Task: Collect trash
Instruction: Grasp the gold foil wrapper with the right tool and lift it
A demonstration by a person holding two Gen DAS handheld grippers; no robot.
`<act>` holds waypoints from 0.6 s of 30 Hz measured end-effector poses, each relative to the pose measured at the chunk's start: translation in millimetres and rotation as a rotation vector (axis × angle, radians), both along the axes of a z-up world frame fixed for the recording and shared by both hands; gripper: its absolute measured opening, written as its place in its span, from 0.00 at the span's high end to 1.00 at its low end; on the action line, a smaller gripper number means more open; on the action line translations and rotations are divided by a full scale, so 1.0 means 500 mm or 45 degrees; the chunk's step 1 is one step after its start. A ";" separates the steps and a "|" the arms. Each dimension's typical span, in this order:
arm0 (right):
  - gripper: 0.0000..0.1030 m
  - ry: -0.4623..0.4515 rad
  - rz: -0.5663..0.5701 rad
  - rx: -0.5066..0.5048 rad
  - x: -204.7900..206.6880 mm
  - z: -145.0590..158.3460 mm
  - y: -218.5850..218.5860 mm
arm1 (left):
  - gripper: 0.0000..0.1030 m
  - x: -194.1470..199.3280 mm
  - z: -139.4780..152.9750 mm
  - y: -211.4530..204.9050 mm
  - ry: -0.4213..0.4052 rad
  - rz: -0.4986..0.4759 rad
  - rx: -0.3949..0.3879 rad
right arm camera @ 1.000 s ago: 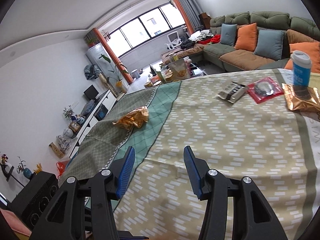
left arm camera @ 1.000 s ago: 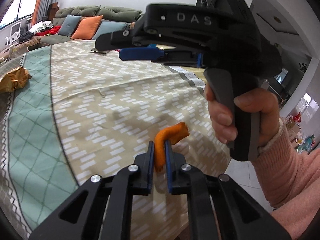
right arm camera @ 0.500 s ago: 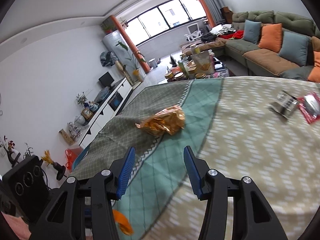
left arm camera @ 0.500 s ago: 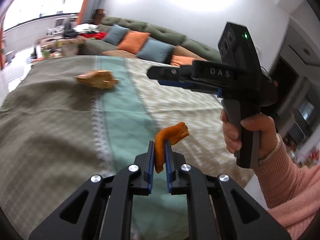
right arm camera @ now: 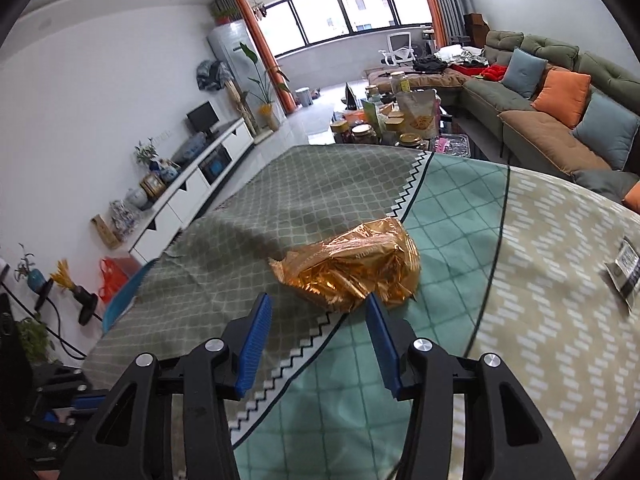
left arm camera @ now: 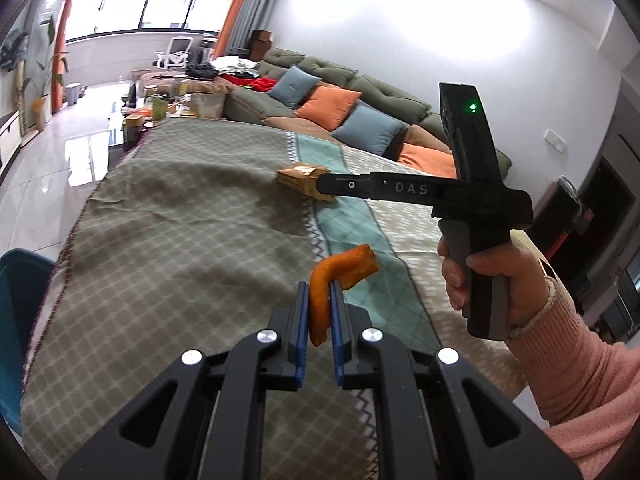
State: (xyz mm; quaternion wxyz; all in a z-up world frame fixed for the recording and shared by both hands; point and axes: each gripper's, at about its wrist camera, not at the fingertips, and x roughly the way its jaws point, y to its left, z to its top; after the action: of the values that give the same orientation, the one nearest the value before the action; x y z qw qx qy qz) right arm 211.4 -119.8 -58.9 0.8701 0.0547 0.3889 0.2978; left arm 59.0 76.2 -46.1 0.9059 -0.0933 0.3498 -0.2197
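Living room, table under patchwork tablecloth (right arm camera: 320, 208). Crumpled gold foil wrapper (right arm camera: 352, 268) lying on cloth at seam of grey and teal panels, now just ahead of right gripper (right arm camera: 318, 320), at 12 o'clock; was far off a sec ago. Jaws apart, just been narrowing, nothing between yet, so prob. next pickup. Left gripper (left arm camera: 319, 312) clamped on orange peel (left arm camera: 340, 276), carried above cloth. Blue bin edge (left arm camera: 16, 320) at 9 o'clock, contents hidden. Small silver packet (right arm camera: 626, 276) at 3 o'clock.

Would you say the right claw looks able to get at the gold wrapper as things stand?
Probably yes: the right claw is open, its jaws just narrowing, right before the gold wrapper, with only bare tablecloth between.
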 end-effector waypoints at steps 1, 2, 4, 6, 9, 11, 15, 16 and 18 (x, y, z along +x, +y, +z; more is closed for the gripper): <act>0.57 0.002 0.000 -0.006 0.003 -0.002 0.003 | 0.89 0.001 -0.001 0.002 0.003 0.007 -0.001; 0.58 0.002 -0.002 -0.016 0.006 -0.004 0.007 | 0.89 0.002 -0.002 0.009 0.007 0.018 -0.002; 0.61 0.003 -0.015 -0.033 0.012 -0.010 0.010 | 0.89 0.002 -0.005 0.017 0.013 0.032 -0.004; 0.64 0.007 -0.019 -0.045 0.017 -0.014 0.014 | 0.89 -0.001 -0.007 0.027 0.017 0.046 -0.008; 0.74 0.006 -0.022 -0.051 0.018 -0.020 0.014 | 0.89 -0.002 -0.008 0.036 0.022 0.066 -0.015; 0.85 0.009 -0.021 -0.050 0.018 -0.021 0.013 | 0.89 -0.004 -0.009 0.040 0.025 0.075 -0.020; 0.87 -0.003 -0.026 -0.041 0.012 -0.017 0.012 | 0.89 -0.007 -0.010 0.050 0.026 0.093 -0.026; 0.87 -0.008 -0.028 -0.033 0.010 -0.014 0.009 | 0.89 -0.009 -0.010 0.053 0.024 0.099 -0.025; 0.88 -0.011 -0.028 -0.011 0.006 -0.008 0.005 | 0.89 -0.005 -0.010 0.061 0.020 0.107 -0.023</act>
State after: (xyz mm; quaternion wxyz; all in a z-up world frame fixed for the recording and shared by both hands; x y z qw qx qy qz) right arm 214.6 -117.5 -63.0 0.8753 0.0540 0.3857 0.2867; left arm 56.3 106.9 -50.8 0.9108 -0.1180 0.3505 -0.1837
